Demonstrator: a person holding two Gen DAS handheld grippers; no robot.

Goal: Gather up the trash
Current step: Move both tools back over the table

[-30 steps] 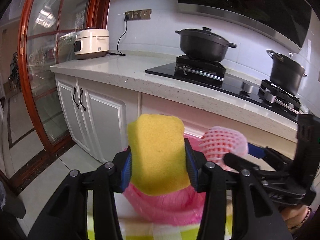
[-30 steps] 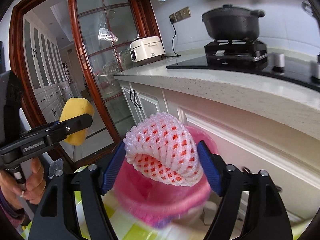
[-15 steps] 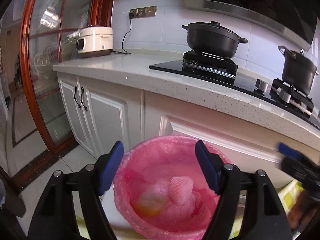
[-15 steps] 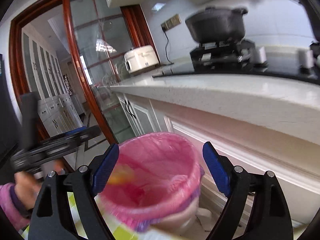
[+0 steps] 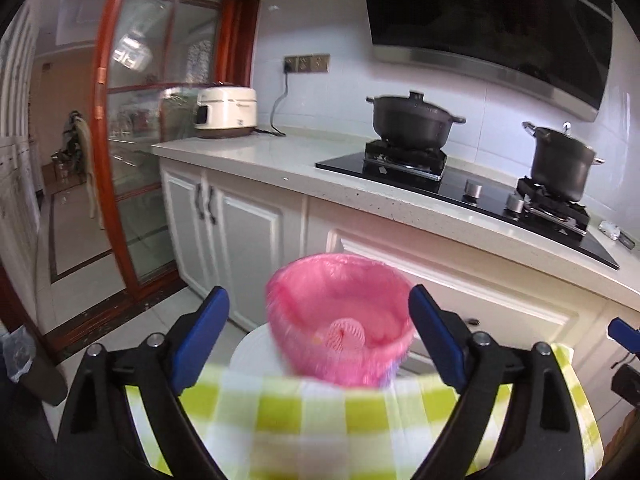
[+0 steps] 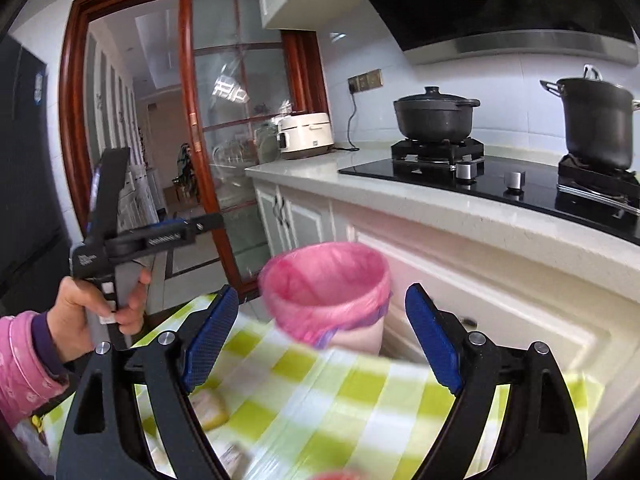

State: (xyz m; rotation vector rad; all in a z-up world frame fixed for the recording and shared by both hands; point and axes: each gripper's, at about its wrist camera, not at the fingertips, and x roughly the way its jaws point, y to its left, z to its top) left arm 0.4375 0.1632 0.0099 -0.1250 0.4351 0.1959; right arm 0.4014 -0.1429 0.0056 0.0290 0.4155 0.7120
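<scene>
in the left wrist view, the left gripper [image 5: 318,330] had its jaws wide apart with nothing between the pads; they had just been opening. beyond them stood the pink-lined trash bin [image 5: 340,316], past the edge of the surface with the green checked cloth [image 5: 320,416]. inside the bin lay the pink foam net [image 5: 347,332], with a small yellowish spot beside it that was too blurred to name. behind the bin were the white cabinets [image 5: 244,232], the rice cooker [image 5: 226,112] and two dark pots [image 5: 414,120] on the stove.

in the right wrist view, the right gripper [image 6: 320,338] was also released, its jaws wide and empty. the trash bin [image 6: 328,292] stood just beyond them, at the far edge of the checked cloth [image 6: 320,396]. at the left, a hand [image 6: 90,308] in a pink sleeve held the left gripper [image 6: 160,234] up beside the bin. some blurred scraps [image 6: 208,408] lay on the cloth near the right gripper's left finger.
</scene>
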